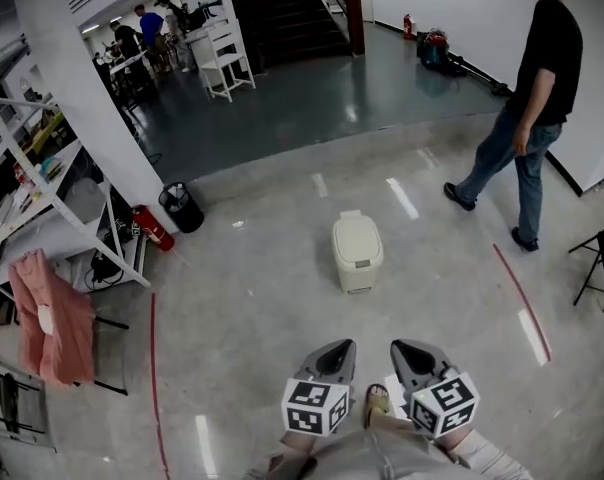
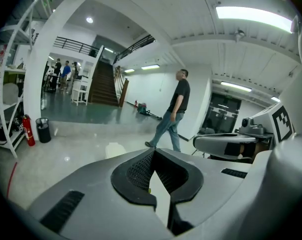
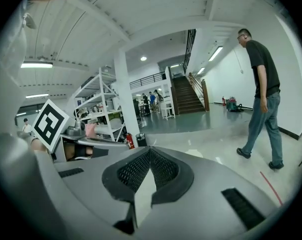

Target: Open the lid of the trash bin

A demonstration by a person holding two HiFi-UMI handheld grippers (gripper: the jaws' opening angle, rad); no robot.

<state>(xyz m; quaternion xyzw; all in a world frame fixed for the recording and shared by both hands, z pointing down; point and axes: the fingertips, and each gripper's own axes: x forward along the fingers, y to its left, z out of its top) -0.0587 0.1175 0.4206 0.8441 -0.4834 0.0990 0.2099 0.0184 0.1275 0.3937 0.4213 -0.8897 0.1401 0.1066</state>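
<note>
Ahead on the floor (image 1: 272, 298), the shut trash bin (image 1: 357, 253) sits apart from the left tool (image 1: 344, 347) and right tool (image 1: 400, 347), both clenched.

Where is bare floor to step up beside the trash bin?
Bare floor surrounds the trash bin, out to the red line on its right. Beyond it, a person. Crowded far left: shelving, fire extinguisher, black wastebasket.

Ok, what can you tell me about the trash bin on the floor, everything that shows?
The trash bin is a small cream, plastic-looking box with rounded corners and a domed lid, which is down. A small mark shows on its near face, too small to read. It stands upright and alone on the glossy grey floor, ahead of the left gripper and the right gripper, and nothing touches it.
</note>
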